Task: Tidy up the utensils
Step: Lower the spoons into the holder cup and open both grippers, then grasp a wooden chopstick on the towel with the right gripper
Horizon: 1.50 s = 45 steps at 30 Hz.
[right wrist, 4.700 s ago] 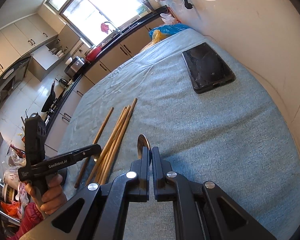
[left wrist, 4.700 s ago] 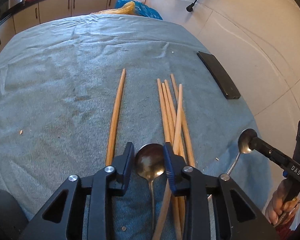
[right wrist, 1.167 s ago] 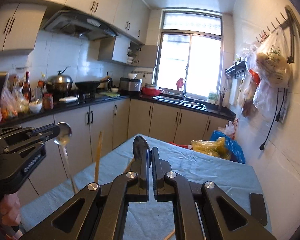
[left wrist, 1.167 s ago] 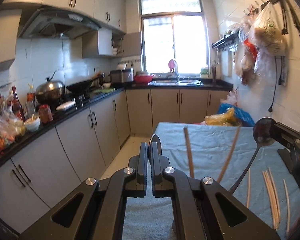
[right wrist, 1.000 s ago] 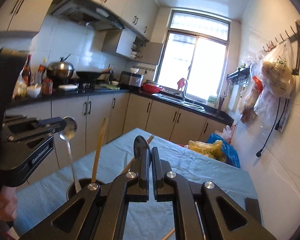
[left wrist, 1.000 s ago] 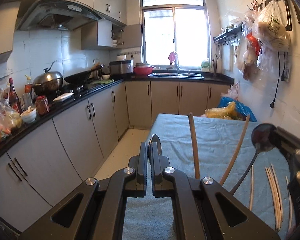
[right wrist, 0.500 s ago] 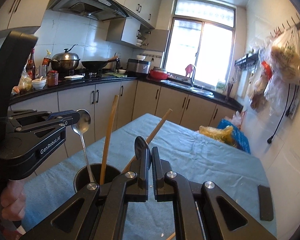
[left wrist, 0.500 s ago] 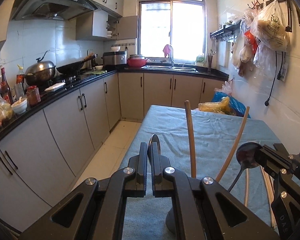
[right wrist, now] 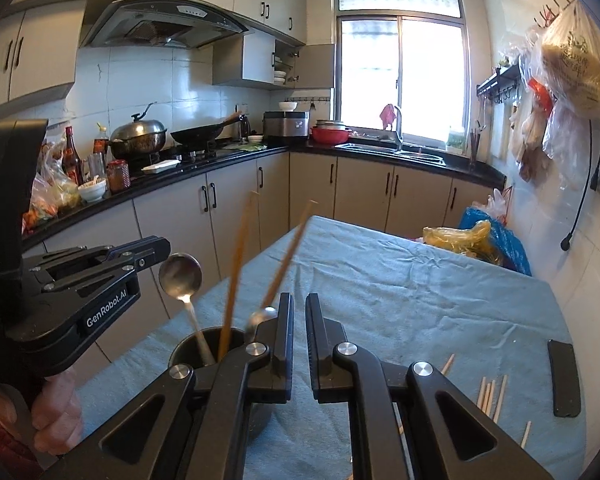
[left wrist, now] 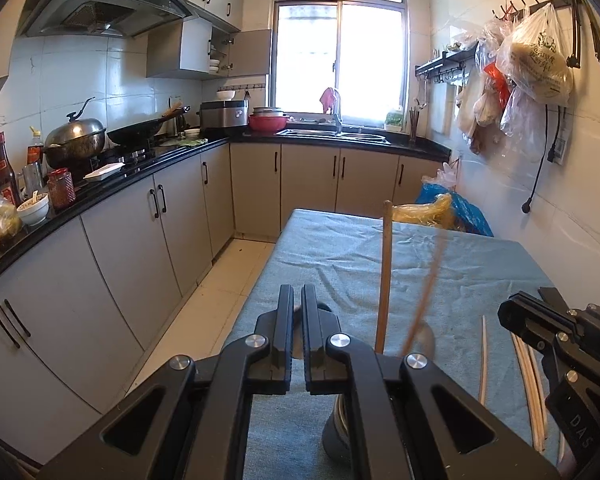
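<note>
**A:** Status on the utensil sort?

**B:** Tabletop [right wrist: 420,300], blue cloth on it, runs away from me toward the window. Both grippers are at its near end. Left gripper [left wrist: 298,294]: its fingers [left wrist: 286,320] show a thin slit on its own camera, with nothing visible in it. Right gripper [right wrist: 299,300]: its fingers [right wrist: 286,320] are a bit wider apart and the gap is empty.

**A:** Holder?

**B:** Dark round cup [right wrist: 188,350], upright at the near-left of the cloth, below and between the two grippers. Two standing chopsticks [right wrist: 236,272] are in it, leaning apart.

**A:** What's left to move?

**B:** Loose chopsticks [right wrist: 490,394], flat on the cloth. They're right of the cup and well apart from it, with a dark phone [right wrist: 564,376] just beyond. Long axes run roughly up the tabletop, away from the person, slightly fanned. The right gripper is on that side and nearer, so my call is that it takes them. The fingers must straddle a stick across its width, so the gap needs to widen. Thin sticks on soft cloth could roll or come up in pairs.

**A:** Spoons?

**B:** The upright spoon [right wrist: 180,276] stands handle-down in the cup, bowl up, just beside the left fingertips. Can't tell if it's pinched or free. The blurred spoon [right wrist: 262,317] is at the cup rim, beside the outer face of one right finger, not between the fingers. It looks free to me.
</note>
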### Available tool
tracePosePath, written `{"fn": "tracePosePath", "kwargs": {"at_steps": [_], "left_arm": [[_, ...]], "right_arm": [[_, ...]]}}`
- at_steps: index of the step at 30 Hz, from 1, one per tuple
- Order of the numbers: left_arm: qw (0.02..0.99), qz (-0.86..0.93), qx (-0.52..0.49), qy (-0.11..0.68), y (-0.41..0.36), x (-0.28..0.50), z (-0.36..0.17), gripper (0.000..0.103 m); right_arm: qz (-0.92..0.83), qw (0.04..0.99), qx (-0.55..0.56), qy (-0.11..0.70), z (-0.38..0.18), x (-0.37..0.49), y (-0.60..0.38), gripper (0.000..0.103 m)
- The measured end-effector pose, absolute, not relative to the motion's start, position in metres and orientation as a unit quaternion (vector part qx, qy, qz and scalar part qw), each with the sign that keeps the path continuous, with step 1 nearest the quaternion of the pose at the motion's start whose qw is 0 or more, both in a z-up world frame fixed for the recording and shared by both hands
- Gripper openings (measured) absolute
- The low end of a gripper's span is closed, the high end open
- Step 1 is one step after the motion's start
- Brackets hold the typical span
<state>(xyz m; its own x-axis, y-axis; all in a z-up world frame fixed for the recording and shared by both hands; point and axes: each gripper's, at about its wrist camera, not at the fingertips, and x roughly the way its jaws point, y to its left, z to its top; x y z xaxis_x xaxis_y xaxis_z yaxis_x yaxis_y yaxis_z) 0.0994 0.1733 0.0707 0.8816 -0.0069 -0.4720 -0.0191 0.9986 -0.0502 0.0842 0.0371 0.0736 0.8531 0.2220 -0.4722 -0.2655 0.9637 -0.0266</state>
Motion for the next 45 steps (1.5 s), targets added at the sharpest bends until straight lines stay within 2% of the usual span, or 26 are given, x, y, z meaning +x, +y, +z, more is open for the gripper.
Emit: {"fn": "tracePosePath", "kwargs": {"at_steps": [7,11,18,22,45], "left_arm": [[0.970,-0.007,-0.040,0.238,0.179,0.087,0.076,0.009],[0.971,-0.021,-0.053,0.234,0.179,0.073,0.079,0.014],[0.969,-0.045,-0.054,0.236,0.161,0.051,0.078,0.018],[0.967,-0.057,-0.042,0.243,0.143,0.046,0.075,0.026],[0.952,-0.096,0.060,0.285,0.036,0.035,0.052,0.035]], "right_arm": [[0.133,0.964,-0.015,0.232,0.088,0.072,0.023,0.007],[0.131,0.964,0.003,0.232,0.092,0.065,0.012,0.027],[0.112,0.964,0.025,0.238,0.086,0.052,-0.016,0.028],[0.099,0.963,0.041,0.247,0.080,0.047,-0.037,0.028],[0.036,0.952,0.120,0.278,0.060,0.015,-0.141,0.028]]}}
